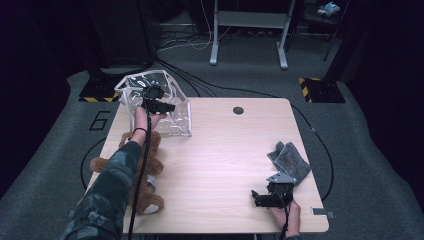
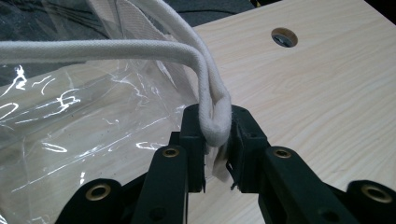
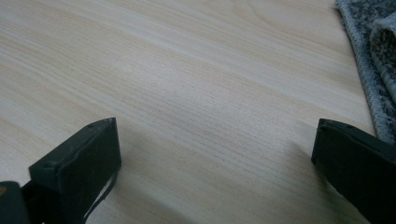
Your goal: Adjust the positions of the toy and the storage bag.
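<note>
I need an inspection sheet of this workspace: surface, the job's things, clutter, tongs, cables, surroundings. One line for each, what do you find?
Surface: light wood table with a round hole near the far edge.
Job's things: clear plastic bag at the far left corner; its white cord handle is pinched.
Clutter: brown teddy bear on the left edge; grey cloth at the right.
Tongs: left tongs shut on the handle; right tongs open, low over bare wood beside the cloth.
Cables: black cable trails along the left forearm; more cables lie on the floor.
Surroundings: grey carpet, a metal frame behind, dark room.
</note>
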